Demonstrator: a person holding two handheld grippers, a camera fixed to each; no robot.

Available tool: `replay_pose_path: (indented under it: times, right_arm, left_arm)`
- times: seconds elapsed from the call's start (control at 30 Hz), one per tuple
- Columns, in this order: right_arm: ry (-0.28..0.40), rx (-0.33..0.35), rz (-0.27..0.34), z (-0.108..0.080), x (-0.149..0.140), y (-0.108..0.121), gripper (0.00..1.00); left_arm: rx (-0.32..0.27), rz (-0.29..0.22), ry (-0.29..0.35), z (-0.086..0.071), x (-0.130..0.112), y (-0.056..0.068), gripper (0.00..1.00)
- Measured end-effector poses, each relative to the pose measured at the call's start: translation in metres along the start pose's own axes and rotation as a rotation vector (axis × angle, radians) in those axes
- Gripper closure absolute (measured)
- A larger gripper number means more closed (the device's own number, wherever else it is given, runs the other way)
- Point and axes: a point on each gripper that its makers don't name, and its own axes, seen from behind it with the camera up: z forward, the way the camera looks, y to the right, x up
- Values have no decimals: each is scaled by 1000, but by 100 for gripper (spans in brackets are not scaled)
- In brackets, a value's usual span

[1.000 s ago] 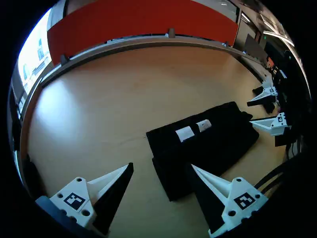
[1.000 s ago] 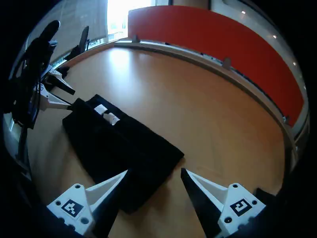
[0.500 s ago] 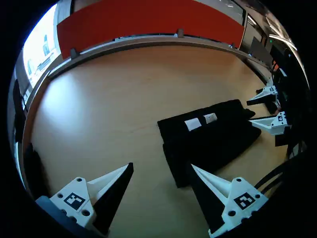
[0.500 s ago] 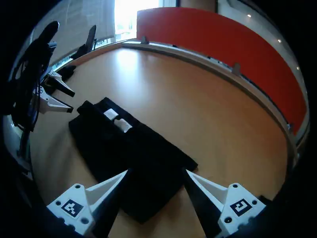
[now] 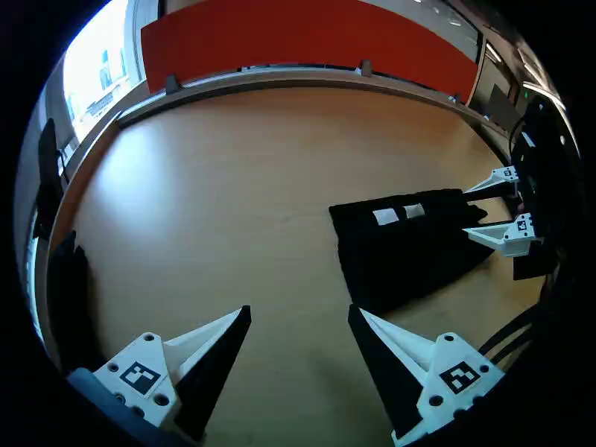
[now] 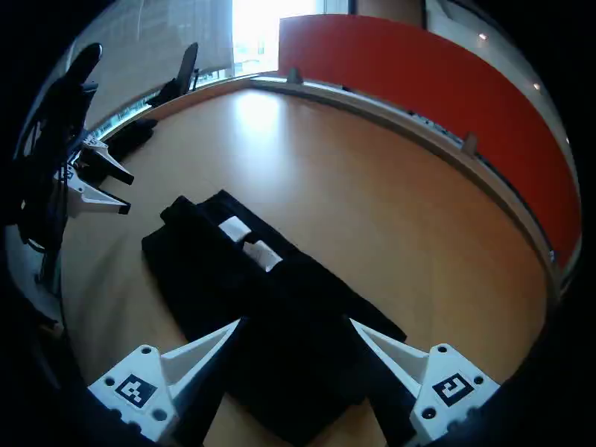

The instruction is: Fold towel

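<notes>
Folding looked partly done: the black towel [image 5: 406, 249] lay on the wooden table [image 5: 223, 186] as a long layered strip, two white labels [image 5: 386, 216] facing up. Neither tool held cloth. The right gripper [image 6: 295, 322] stood with fingers wide apart over the towel's end farthest from the labels; whether it touched the cloth could not be told. The left gripper [image 5: 298, 309], equally wide and empty, hung beside the towel's labelled end, apart from it. Next, probably, each gripper needed to pinch a corner of one end, catching every layer, and carry it over the towel's other end.
</notes>
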Motion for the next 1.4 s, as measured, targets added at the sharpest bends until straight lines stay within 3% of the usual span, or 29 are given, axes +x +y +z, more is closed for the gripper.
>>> replay_pose_path:
  times: [0.37, 1.4]
  right_arm:
    - [3, 31, -35, 15, 16, -22, 6]
    - [-10, 13, -44, 30, 24, -8, 6]
  left_arm:
    - [22, -39, 3, -14, -15, -17, 3]
    - [22, -43, 3, -16, -18, -18, 3]
